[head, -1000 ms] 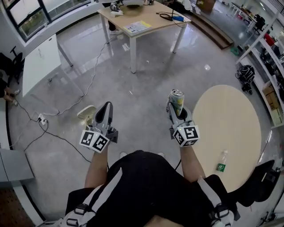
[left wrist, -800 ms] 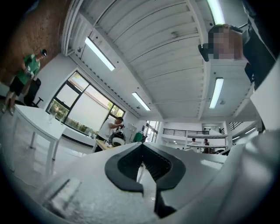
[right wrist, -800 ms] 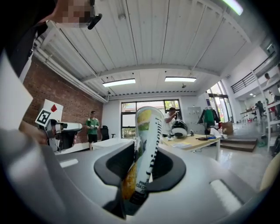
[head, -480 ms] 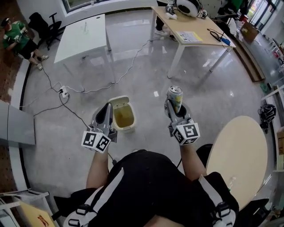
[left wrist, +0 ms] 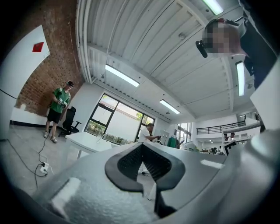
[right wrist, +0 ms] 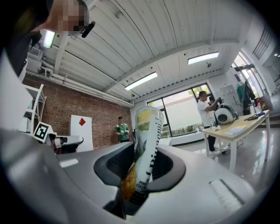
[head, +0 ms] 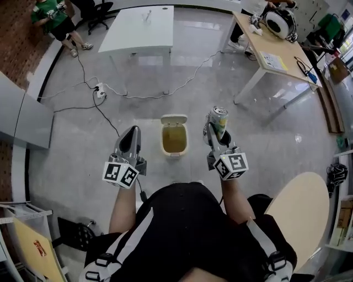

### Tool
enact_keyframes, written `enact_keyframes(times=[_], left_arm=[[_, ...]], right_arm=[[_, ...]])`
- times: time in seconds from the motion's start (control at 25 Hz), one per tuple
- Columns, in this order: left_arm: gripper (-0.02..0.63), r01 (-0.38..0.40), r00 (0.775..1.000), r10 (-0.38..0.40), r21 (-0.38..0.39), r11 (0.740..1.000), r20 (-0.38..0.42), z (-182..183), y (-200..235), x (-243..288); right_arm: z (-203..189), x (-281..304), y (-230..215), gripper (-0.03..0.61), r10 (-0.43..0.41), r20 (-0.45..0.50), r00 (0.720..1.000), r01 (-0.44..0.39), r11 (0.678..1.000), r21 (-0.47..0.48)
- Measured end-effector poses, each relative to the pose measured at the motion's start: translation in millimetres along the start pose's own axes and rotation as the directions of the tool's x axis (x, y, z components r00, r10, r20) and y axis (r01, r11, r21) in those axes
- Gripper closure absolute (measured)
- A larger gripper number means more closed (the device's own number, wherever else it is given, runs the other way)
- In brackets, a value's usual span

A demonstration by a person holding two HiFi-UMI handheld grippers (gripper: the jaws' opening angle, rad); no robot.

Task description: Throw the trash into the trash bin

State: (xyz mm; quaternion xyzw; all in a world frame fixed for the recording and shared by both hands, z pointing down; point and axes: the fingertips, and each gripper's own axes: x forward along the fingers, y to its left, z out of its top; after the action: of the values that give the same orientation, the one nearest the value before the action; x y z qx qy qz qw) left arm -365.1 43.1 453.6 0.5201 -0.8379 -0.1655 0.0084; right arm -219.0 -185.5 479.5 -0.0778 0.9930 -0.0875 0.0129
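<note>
A small cream trash bin [head: 174, 136] with its lid flipped up stands on the grey floor straight ahead, between my two grippers. My right gripper [head: 215, 131] is shut on a drink can [head: 218, 120], held upright above the floor just right of the bin. The same white and yellow can [right wrist: 146, 144] fills the gap between the jaws in the right gripper view. My left gripper [head: 130, 139] hangs left of the bin, its jaws together with nothing between them; its fingertips [left wrist: 142, 166] meet in the left gripper view.
A white table [head: 140, 30] stands beyond the bin, with cables and a power strip [head: 100, 91] on the floor near it. A wooden table [head: 278, 52] is at the back right and a round table [head: 300, 212] at the near right. A person in green [head: 55, 14] stands far left.
The view has swung left across the room. The bin, first at the left and partly behind my left gripper, now sits centred between the grippers; the round table has slid to the right edge.
</note>
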Motion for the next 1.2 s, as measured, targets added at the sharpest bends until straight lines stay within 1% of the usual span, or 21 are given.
enact_keyframes(times=[0.08,0.16,0.24,0.32,0.4,0.52,0.68,0.76,0.88,1.0,1.08,1.2], left_arm=[[0.611,-0.020,1.000,0.020,0.001,1.000,-0.010,-5.7,4.9,-2.5],[0.611,-0.040,0.999,0.040,0.005,0.999,-0.033,-11.0,11.0,-5.5],[0.611,-0.067,0.996,0.067,-0.001,0.998,-0.052,-16.6,23.8,-11.5],[0.611,-0.102,0.994,0.101,-0.014,0.995,-0.051,-23.1,41.0,-17.3],[0.611,-0.143,0.988,0.141,-0.017,0.990,-0.063,-30.0,54.2,-20.1],[0.611,-0.190,0.977,0.188,-0.014,0.982,-0.103,-43.8,68.3,-15.8],[0.611,-0.185,0.973,0.185,0.019,0.983,-0.138,-65.3,82.7,15.7],[0.611,-0.185,0.966,0.185,0.015,0.983,-0.180,-81.9,83.6,23.8],[0.611,-0.193,0.951,0.183,-0.014,0.981,-0.250,-110.0,81.0,26.0],[0.611,-0.203,0.933,0.185,-0.025,0.979,-0.309,-134.2,80.8,23.4],[0.611,-0.210,0.920,0.192,-0.015,0.978,-0.341,-147.5,83.9,22.2],[0.611,-0.221,0.907,0.202,-0.009,0.975,-0.370,-160.5,88.0,22.7]], right_arm=[[-8.5,11.7,5.7,0.482,0.036,-0.032,0.999,-0.037,0.999,-0.004],[-18.5,22.8,7.0,0.482,0.050,-0.067,0.996,-0.051,0.999,-0.008],[-28.4,34.8,9.6,0.482,0.062,-0.093,0.994,-0.062,0.998,0.003],[-38.8,49.4,14.9,0.482,0.090,-0.117,0.989,-0.089,0.996,0.010],[-52.2,63.9,19.7,0.482,0.125,-0.150,0.981,-0.125,0.992,0.011],[-75.1,84.0,22.2,0.482,0.169,-0.203,0.965,-0.168,0.986,0.023],[-99.8,116.7,22.1,0.482,0.227,-0.258,0.939,-0.238,0.971,-0.009],[-119.1,121.5,24.1,0.482,0.243,-0.310,0.919,-0.257,0.966,-0.004],[-152.3,120.1,22.6,0.482,0.263,-0.390,0.882,-0.276,0.961,0.025],[-183.8,116.3,16.5,0.482,0.277,-0.457,0.845,-0.292,0.956,0.040],[-207.2,114.8,14.3,0.482,0.292,-0.507,0.811,-0.324,0.946,0.027],[-242.5,111.3,14.0,0.482,0.318,-0.583,0.748,-0.380,0.925,0.017]])
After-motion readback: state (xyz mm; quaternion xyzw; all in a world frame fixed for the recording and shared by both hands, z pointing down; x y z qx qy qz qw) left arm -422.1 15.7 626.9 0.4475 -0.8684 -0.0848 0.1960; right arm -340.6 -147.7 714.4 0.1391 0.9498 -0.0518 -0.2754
